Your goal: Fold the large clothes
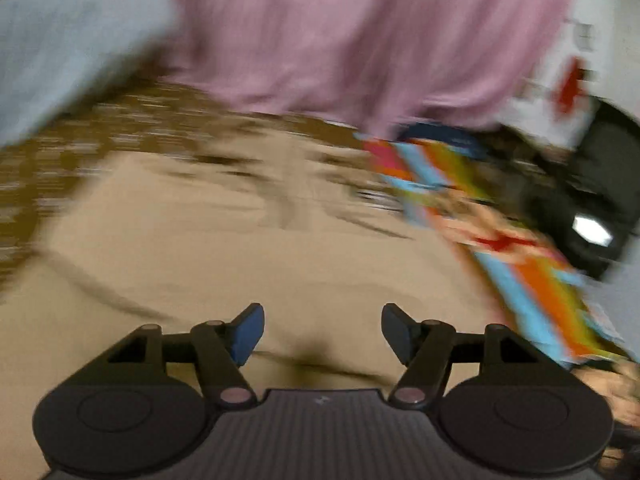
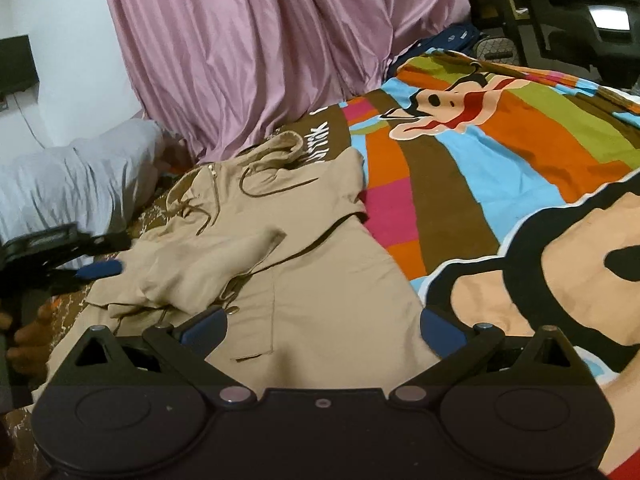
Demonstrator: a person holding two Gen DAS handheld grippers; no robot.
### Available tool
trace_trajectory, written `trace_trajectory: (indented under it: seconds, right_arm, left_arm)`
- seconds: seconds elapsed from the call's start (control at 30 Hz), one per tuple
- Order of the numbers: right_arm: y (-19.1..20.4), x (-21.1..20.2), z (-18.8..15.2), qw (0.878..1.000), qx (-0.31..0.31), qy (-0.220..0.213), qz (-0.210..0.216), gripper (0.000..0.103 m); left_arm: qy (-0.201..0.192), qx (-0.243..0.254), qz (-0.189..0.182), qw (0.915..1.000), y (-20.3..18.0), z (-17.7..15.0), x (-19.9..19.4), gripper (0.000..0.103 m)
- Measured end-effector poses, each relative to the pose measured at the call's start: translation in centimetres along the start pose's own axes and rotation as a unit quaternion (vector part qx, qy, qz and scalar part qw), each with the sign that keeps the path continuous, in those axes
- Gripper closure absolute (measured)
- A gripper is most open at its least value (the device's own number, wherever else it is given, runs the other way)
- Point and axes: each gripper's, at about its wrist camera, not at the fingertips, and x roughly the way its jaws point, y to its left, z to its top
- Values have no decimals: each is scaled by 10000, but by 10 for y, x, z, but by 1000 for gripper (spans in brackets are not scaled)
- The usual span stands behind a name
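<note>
Right gripper (image 2: 322,330) open, empty, over beige drawstring hooded garment (image 2: 280,264); left gripper (image 1: 322,334) open too; we judge folding partly done: top bunched, body still spread on striped cartoon bedsheet (image 2: 500,152).

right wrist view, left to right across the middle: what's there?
Left hand-held gripper → beige hooded garment → striped cartoon bedsheet.
</note>
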Motion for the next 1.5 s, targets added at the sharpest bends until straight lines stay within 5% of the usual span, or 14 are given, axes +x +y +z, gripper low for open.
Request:
trace_trajectory:
  seconds: [0.2,0.3,0.5,0.67,0.87,1.03,1.1,1.23,1.5]
  right_arm:
    - [30,40,32,9980,-207,434,407,6]
    - [52,84,54,9960,-474,621,442,13]
    - [68,186,79,9950,-260,967,29,26]
    - [79,230,81,9922,-337,1161,-286,74]
    - [119,228,81,9823,-1754,462,-476,85]
    - [112,252,64,9723,-2078,796,-720,81]
    - [108,237,68,9777,-1861,774,-589,74]
    - [106,181,70,9752,-2102,675,-145,47]
    - [87,44,27,9349,-3457,799,126,9]
  left_arm:
    - [-396,-878,1492,9841,112,11,-2,36]
    - [-367,-1351,1478,9791,154,28,13,36]
    - [-159,-1541,1095,9818,190,43,44,37]
    - [-123,-1628,1134,9800,195,44,60,80]
    - [-85,-1771,1343,9749,194,41,68,86]
    - [12,-1740,1384,9750,188,45,55,77]
    - [-38,-1769,1391,9743,184,47,42,61]
    - [-221,-1373,1641,9766,158,42,8,32]
    - [-91,-292,1499,9882,82,0,-63,3]
